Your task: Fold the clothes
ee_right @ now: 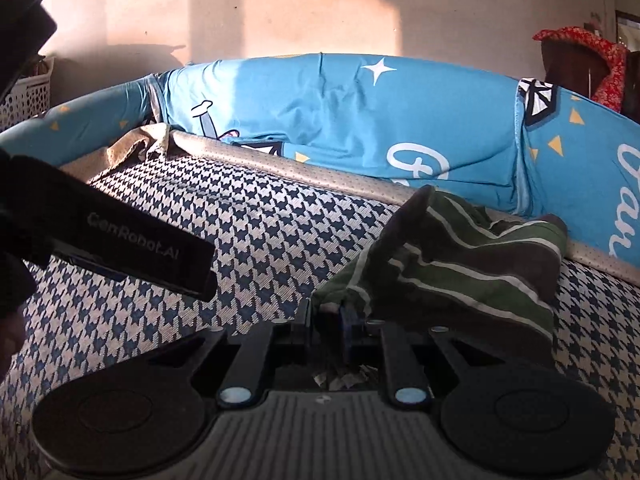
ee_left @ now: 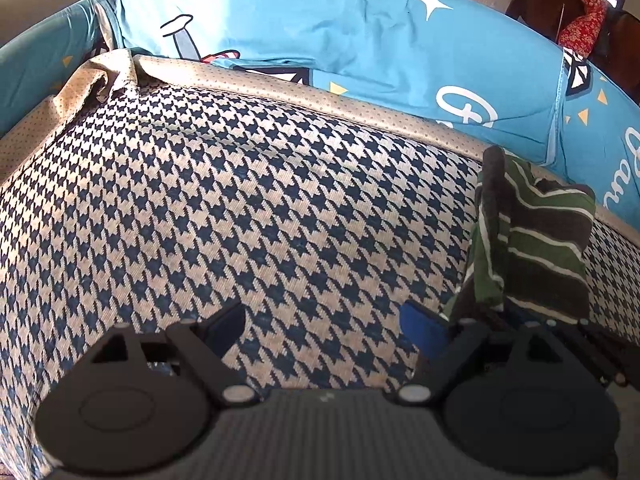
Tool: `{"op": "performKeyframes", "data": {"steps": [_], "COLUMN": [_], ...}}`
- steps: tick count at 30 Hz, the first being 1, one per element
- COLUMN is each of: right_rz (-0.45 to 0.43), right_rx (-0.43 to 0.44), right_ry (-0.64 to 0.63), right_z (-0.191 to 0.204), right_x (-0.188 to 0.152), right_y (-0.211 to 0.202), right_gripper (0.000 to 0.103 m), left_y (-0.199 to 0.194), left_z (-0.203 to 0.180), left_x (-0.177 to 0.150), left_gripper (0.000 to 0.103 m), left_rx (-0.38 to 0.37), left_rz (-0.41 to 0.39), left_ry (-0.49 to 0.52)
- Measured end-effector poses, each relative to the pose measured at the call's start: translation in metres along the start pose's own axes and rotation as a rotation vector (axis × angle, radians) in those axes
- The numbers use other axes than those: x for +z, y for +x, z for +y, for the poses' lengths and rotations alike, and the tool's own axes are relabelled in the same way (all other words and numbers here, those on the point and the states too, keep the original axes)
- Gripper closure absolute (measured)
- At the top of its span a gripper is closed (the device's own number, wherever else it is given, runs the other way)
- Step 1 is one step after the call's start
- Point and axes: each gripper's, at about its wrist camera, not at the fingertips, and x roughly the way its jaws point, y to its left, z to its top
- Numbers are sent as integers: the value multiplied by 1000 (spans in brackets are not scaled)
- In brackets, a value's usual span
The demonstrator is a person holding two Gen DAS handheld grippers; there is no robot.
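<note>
The right gripper (ee_right: 329,320) is clamped on the near corner of a green, brown and white striped garment (ee_right: 460,256), its fingers drawn narrow with the cloth bunched between them. From that pinch the garment runs forward and to the right of the fingers, rumpled and partly raised off a blue-and-cream houndstooth cover (ee_right: 260,224). The left gripper (ee_left: 322,330) hovers over bare houndstooth with its blue-padded fingers (ee_left: 424,328) spread wide and nothing between them; in its view the striped garment lies just beyond and right of the right-hand finger. Seen from the right wrist, the left gripper's black body with white lettering crosses the left of the frame. Past both pairs of fingers, a tan dotted border (ee_left: 280,84) edges the cover. Beyond it rises a bright blue cartoon-print sheet (ee_right: 340,120), sunlit wall (ee_right: 280,8) behind, with red patterned cloth (ee_right: 600,64) far right.
</note>
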Motion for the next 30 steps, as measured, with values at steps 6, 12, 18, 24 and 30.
{"op": "performKeyframes", "data": {"steps": [6, 12, 18, 24, 30], "right_rz": [38, 40, 7, 16, 37], "right_rx": [28, 52, 64, 42, -15], "right_ry": [14, 14, 82, 122, 167], "right_z": [4, 6, -2, -7, -19], "right_x": [-3, -2, 5, -3, -21], "right_y": [17, 14, -13, -41, -69], "right_gripper": [79, 65, 65, 64, 64], "left_y": [0, -2, -3, 0, 5], "left_z": [2, 2, -2, -8, -16], "left_x": [1, 0, -4, -14, -29], "left_gripper": [15, 15, 15, 15, 15], "left_rx": [-4, -5, -6, -2, -6], "left_rz": [4, 1, -3, 3, 15], "left_ry": [-1, 0, 26, 79, 145]}}
